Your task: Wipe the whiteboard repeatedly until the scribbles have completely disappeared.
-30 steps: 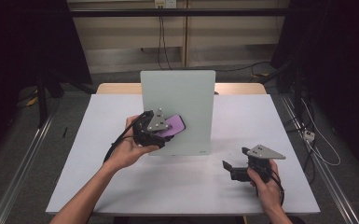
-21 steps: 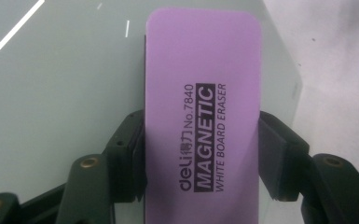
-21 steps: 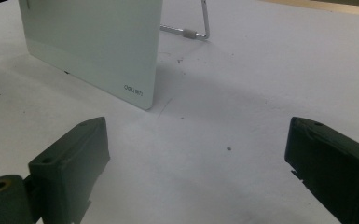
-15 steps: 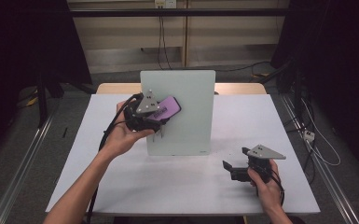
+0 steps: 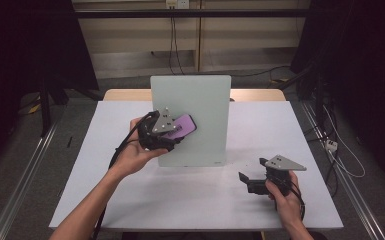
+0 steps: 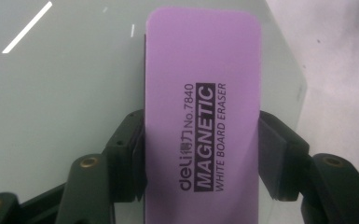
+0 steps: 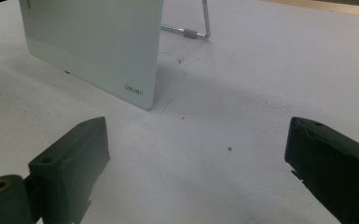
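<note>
From the high view, the left gripper (image 5: 172,131) is up against the standing whiteboard (image 5: 200,100), which rises near the far edge of the table (image 5: 130,200), and it carries the purple eraser (image 5: 182,125) flat on the board's face, over toward the board's left edge and about halfway up. The board looks clean wherever it can be seen, so I'd judge the wiping well along, though any faint marks would be too small to tell from here. To the eraser's right the rest of the board lies open for a stroke; to its left there's little board left before the edge. The right gripper (image 5: 252,181) rests low near the table's right front corner, well apart from the board, with bare tabletop all around it. Now the left gripper view: the eraser (image 6: 203,121) sits clamped across its width between the two black jaws, closed snug on both long sides, printed face toward the camera, and the whiteboard (image 6: 65,93) glossy behind it, unmarked in this patch. The board's edge runs just past the eraser on one side, so a slide that way would run off. Over to the right gripper view: jaws spread wide with nothing between them, the table (image 7: 242,116) bare ahead, and the whiteboard's (image 7: 98,42) lower corner and its wire stand (image 7: 200,25) beyond, clear of the jaws.
</note>
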`<state>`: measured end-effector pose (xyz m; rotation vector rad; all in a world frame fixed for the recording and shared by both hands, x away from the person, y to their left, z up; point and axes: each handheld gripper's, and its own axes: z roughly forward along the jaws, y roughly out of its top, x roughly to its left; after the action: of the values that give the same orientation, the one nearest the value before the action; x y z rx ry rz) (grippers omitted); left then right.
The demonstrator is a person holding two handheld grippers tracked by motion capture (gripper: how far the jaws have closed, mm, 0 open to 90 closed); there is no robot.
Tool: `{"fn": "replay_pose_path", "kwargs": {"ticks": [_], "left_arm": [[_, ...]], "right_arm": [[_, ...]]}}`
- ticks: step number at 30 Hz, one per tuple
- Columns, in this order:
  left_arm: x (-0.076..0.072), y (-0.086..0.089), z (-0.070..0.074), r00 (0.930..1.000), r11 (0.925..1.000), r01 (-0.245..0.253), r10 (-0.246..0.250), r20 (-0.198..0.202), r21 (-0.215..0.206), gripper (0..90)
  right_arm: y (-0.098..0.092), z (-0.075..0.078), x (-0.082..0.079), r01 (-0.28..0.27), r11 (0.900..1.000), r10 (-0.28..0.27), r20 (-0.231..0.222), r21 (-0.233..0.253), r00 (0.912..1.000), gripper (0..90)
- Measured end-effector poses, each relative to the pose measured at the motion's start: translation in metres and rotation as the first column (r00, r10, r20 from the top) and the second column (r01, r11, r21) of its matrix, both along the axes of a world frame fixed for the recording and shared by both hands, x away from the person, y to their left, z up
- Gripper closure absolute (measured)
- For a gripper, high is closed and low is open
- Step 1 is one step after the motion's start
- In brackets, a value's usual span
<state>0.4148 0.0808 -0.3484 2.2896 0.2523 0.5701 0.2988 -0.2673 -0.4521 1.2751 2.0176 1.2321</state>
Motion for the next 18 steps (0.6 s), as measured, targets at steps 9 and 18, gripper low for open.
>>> {"fn": "replay_pose_path", "kwargs": {"ticks": [9, 18], "left_arm": [[-0.008, -0.005, -0.021, 0.9988, 0.9984, 0.031, -0.029, -0.04, 0.048, 41.1], [-0.008, -0.003, -0.023, 0.9978, 0.9967, 0.044, -0.04, -0.052, 0.068, 41.1]], "right_arm": [[0.001, 0.0, 0.001, 0.0, 1.0, 0.0, -0.003, 0.002, 1.0, 6.8], [0.0, 0.0, 0.0, 0.002, 1.0, -0.002, -0.004, 0.004, 1.0, 6.8]]}}
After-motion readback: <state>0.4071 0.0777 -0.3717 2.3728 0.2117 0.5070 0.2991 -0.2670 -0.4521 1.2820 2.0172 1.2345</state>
